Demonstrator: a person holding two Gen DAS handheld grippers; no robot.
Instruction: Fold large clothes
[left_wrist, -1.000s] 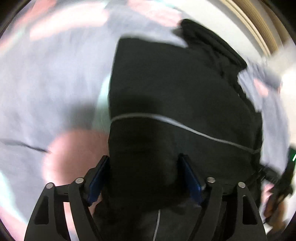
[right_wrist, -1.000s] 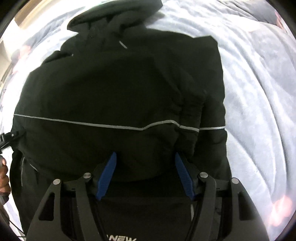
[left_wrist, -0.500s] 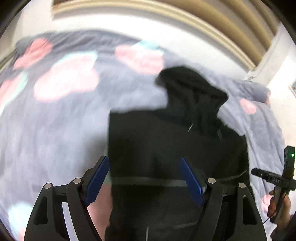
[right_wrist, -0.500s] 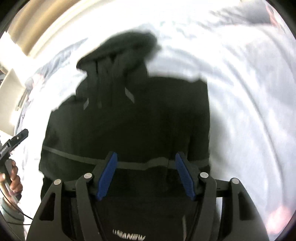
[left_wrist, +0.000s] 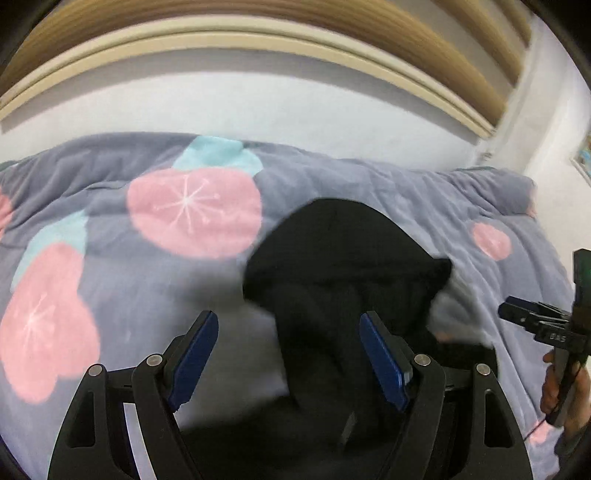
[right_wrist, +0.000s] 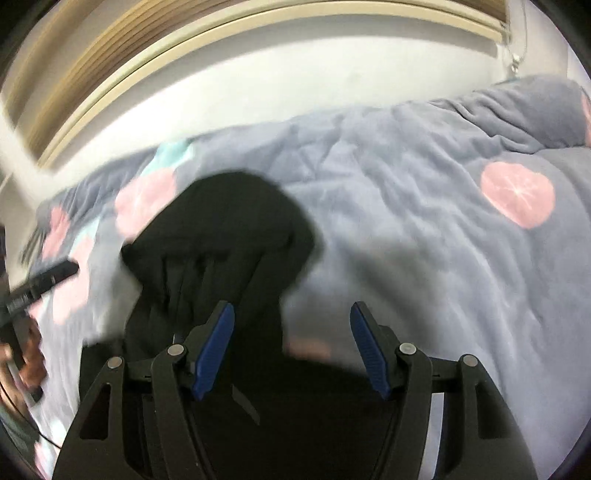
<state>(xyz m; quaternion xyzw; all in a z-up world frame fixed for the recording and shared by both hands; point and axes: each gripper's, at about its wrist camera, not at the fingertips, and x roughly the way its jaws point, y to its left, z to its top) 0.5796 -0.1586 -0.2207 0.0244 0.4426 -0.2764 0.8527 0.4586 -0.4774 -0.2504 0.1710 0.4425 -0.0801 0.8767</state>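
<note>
Since a second ago both cameras have pulled back and tilted up: the black hooded jacket (left_wrist: 343, 280) that filled each view then now shows mostly its hood, with the wall and wooden slats above the bed in sight. One jacket lies on one grey blanket (left_wrist: 110, 295) printed with pink and teal blobs. There are two grippers. The left gripper (left_wrist: 288, 354) has its blue pads spread apart, dark cloth lying beyond them, none pinched. The right gripper (right_wrist: 291, 343) also stands apart, the jacket under its left pad only, blanket under the other. The left view shows the person's right hand (left_wrist: 561, 384) on its handle at the right edge; the right view shows the heaped far end of the blanket instead
</note>
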